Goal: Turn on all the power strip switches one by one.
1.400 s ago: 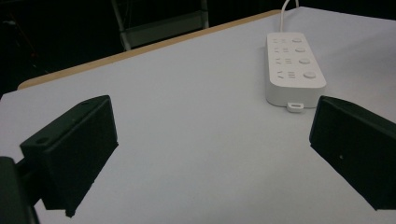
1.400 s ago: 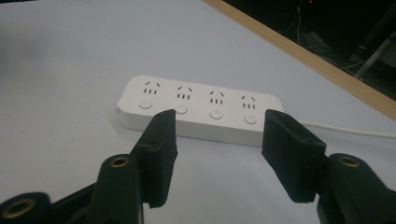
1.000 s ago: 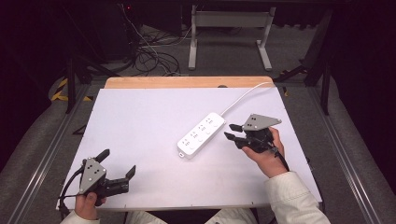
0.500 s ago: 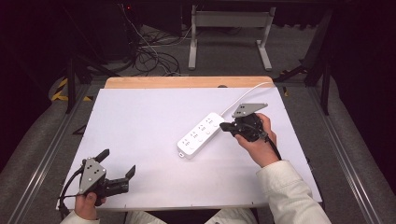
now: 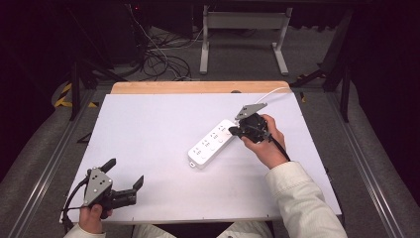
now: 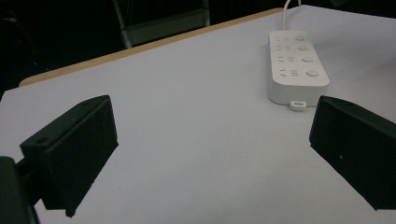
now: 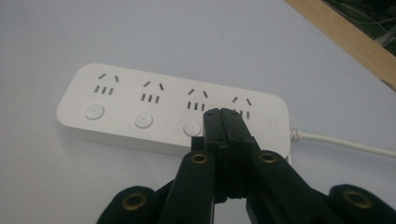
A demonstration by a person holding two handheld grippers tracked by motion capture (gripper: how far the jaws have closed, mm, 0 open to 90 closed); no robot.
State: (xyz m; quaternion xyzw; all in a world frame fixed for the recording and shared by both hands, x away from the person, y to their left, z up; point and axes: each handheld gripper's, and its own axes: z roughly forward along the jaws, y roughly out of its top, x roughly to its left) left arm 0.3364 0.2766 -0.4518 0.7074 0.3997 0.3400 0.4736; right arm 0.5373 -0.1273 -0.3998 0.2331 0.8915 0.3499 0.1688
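Right hand-held gripper (image 7: 223, 116) closed over power strip (image 7: 140, 107) | white, four sockets, four buttons

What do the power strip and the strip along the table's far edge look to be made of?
Power strip: probably moulded plastic, white with a smooth, faintly glossy shell and rounded corners. Far edge strip: looks like wood or wood laminate, tan and matte; grain is too faint to confirm.

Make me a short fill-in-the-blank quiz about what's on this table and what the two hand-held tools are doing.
1. The white power strip has ____ round buttons.
2. The jaws of the right tool are pressed ____, their tips over the strip's cord end.
3. The left tool sits near the table's front corner with its jaws wide ____.
4. The strip's cord runs off the table's ____ edge.

Missing words: four; together; open; far
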